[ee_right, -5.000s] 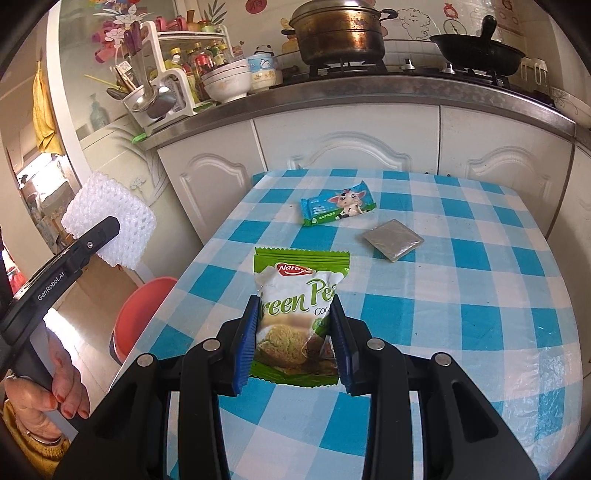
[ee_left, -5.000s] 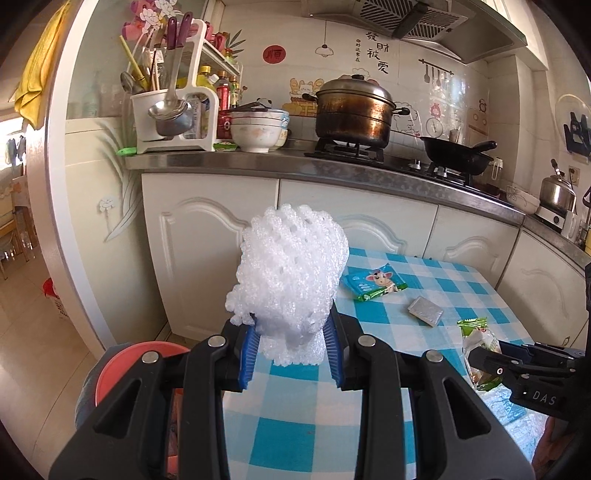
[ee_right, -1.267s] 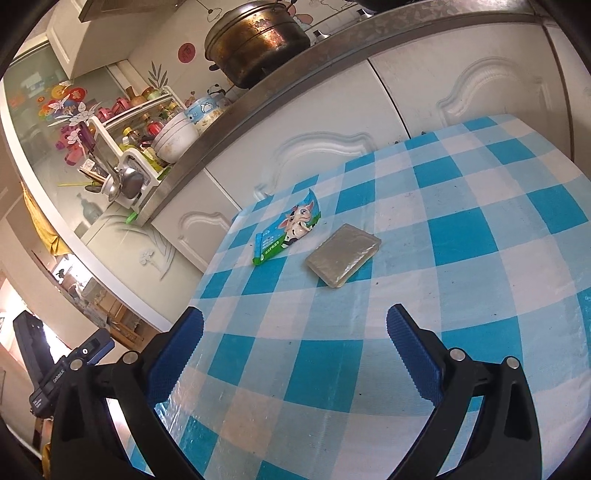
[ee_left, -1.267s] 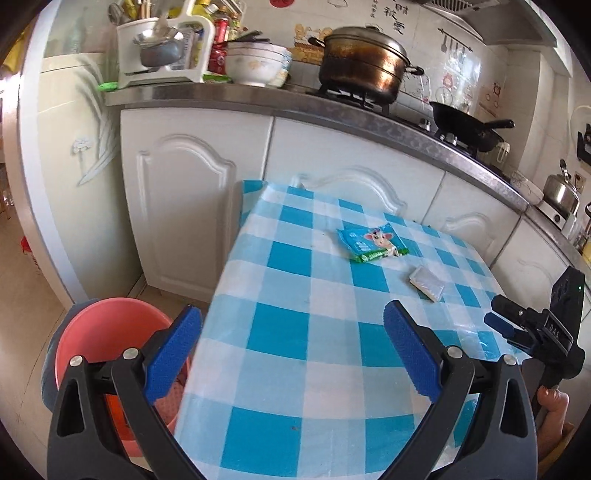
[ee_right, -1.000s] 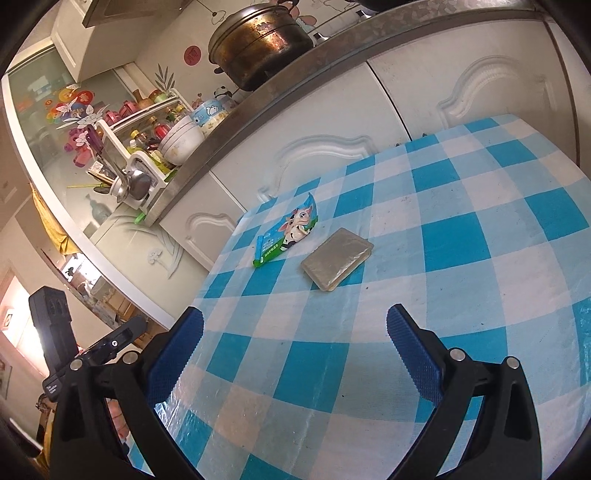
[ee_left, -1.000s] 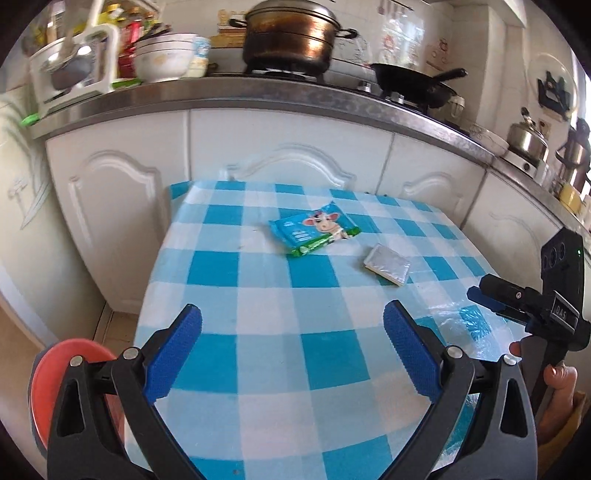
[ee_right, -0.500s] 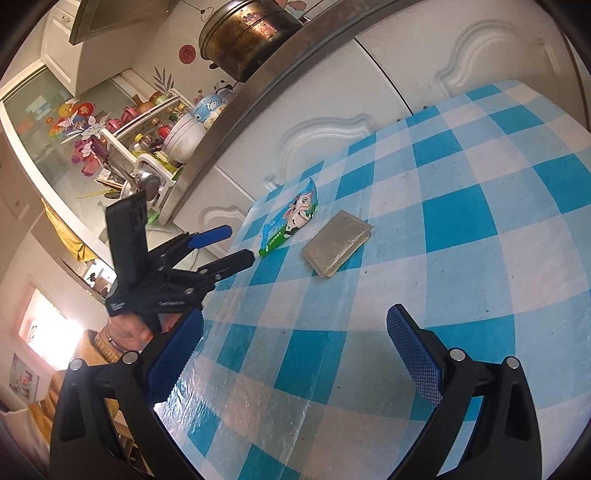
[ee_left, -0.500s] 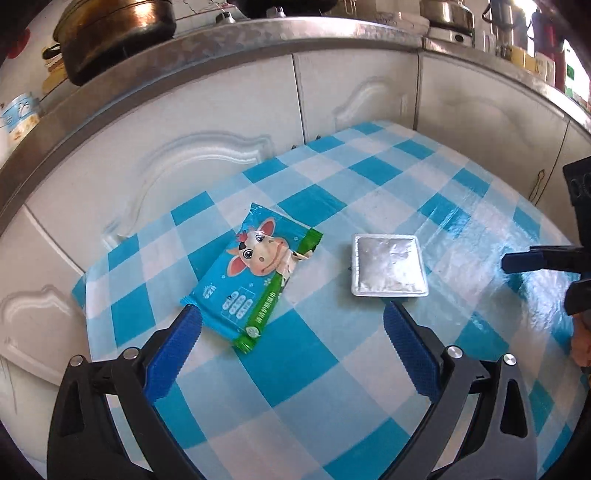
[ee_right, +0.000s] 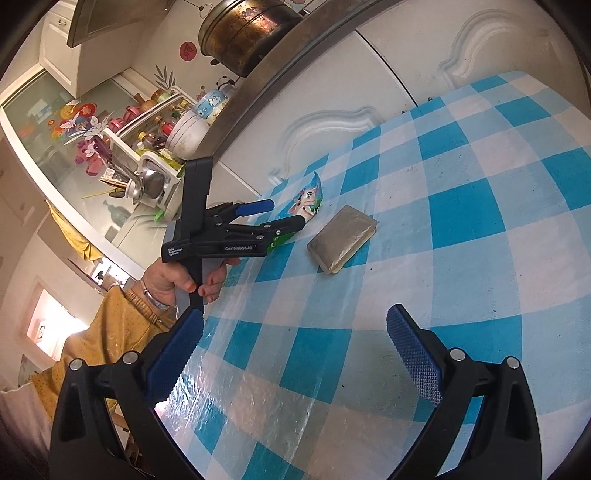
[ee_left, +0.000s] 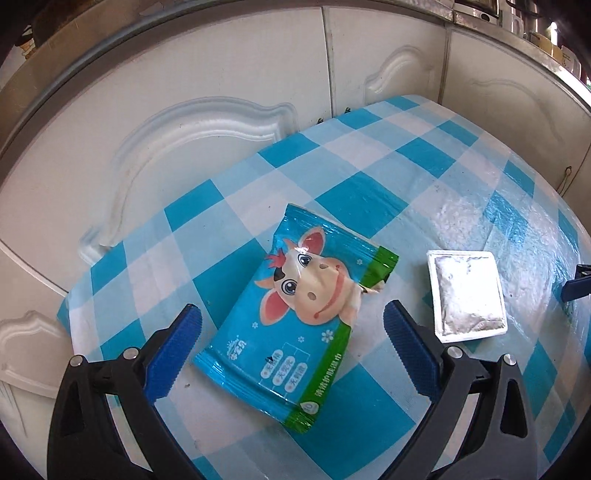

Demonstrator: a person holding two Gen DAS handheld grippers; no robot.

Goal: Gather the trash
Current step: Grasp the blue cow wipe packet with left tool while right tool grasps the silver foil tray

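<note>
Checked table (ee_left: 369,192), spread left tongs (ee_left: 291,332) straddling wrapper (ee_left: 299,314)

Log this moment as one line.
left tongs: open, straddling cow wet-wipes packet | right tongs: open, empty | silver sachet: on table

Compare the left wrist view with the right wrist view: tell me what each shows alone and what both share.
Only the left wrist view shows the front of the blue wipes packet, with its cartoon cow, lying between the open left gripper's fingers. Only the right wrist view shows the left gripper from outside, the hand holding it, a yellow sleeve, the big pot and the dish rack. Both show the checked tablecloth, the silver sachet beside the packet, and white cabinet doors.
</note>
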